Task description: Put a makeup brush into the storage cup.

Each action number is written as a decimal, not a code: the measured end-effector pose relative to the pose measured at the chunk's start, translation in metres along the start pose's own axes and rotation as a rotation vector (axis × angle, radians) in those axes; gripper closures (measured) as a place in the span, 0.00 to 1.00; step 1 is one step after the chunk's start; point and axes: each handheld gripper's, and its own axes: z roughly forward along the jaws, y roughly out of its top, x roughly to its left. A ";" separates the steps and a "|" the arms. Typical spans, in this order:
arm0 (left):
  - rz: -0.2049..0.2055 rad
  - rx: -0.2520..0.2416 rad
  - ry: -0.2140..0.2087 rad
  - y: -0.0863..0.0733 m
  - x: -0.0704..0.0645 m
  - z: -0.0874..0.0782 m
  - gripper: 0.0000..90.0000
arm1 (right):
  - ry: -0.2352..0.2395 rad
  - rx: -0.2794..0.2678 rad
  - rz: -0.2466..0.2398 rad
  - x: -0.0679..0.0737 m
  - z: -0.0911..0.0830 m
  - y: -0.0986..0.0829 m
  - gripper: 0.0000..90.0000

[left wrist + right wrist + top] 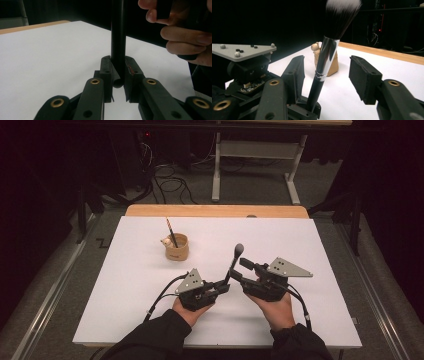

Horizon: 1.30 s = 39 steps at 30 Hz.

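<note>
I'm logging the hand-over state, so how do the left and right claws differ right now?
The left claw is shut on the brush handle, while the right claw stands open with the brush between its jaws, untouched. The left claw grips the handle's bottom end; the right claw flanks it higher up, near the silver ferrule. Both are hand-held over the white table and point at the same upright brush.

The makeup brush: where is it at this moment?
In the high view the makeup brush stands upright near the table's middle front, its handle clamped in the left gripper, bristles up, with the open right gripper beside it.
</note>
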 end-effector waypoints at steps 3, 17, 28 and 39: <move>-0.006 -0.001 -0.010 0.000 -0.001 0.000 0.88 | 0.012 -0.002 0.014 -0.001 0.000 0.000 0.57; -0.013 -0.002 -0.030 -0.001 -0.004 0.003 0.88 | 0.050 -0.028 0.061 -0.003 -0.001 -0.002 0.70; -0.009 0.005 -0.038 -0.002 -0.005 0.004 0.88 | 0.078 -0.027 0.094 -0.005 0.000 -0.003 0.76; -0.004 0.011 -0.039 -0.003 -0.006 0.005 0.88 | 0.093 -0.031 0.128 -0.009 0.000 -0.005 0.86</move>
